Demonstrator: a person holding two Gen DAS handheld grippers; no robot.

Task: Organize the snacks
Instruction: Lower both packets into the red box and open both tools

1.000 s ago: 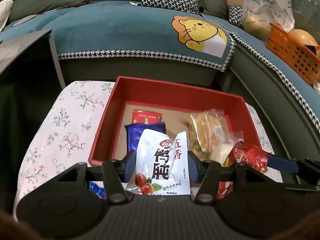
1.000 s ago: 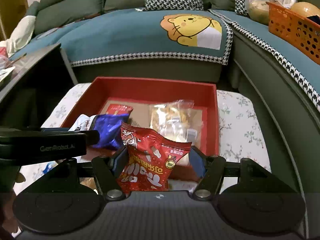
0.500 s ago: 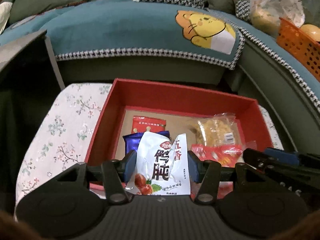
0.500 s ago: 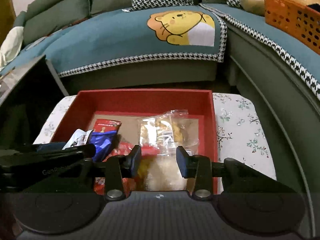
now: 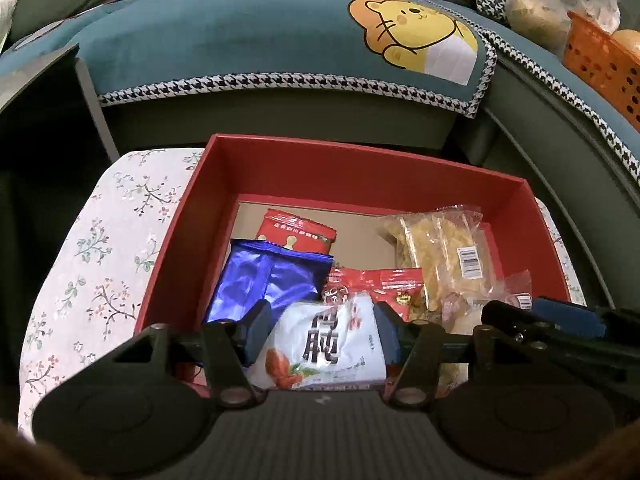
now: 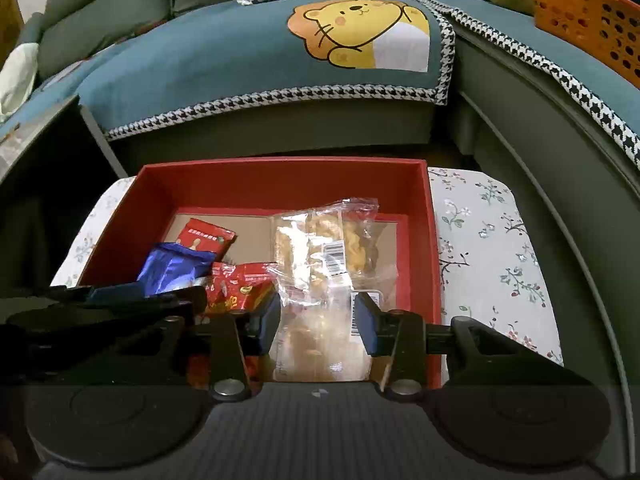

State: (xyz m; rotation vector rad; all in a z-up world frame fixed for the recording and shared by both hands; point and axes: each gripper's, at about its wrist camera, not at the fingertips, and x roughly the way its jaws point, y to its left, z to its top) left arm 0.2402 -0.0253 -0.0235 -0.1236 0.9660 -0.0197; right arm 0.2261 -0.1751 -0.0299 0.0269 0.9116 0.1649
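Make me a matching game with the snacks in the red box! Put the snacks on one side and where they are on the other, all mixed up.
Snacks:
1. white packet
2. blue packet
3. clear bag of yellow snacks
4. small red packet

Places:
A. at the right side of the red box
B. flat on the box floor, behind the blue one
C. between the left claw's fingers
D. at the left side of the box, leaning near its wall

Pairs: 1-C, 2-D, 3-A, 4-B

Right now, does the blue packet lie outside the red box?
No, the blue packet lies inside the red box, against its left wall.
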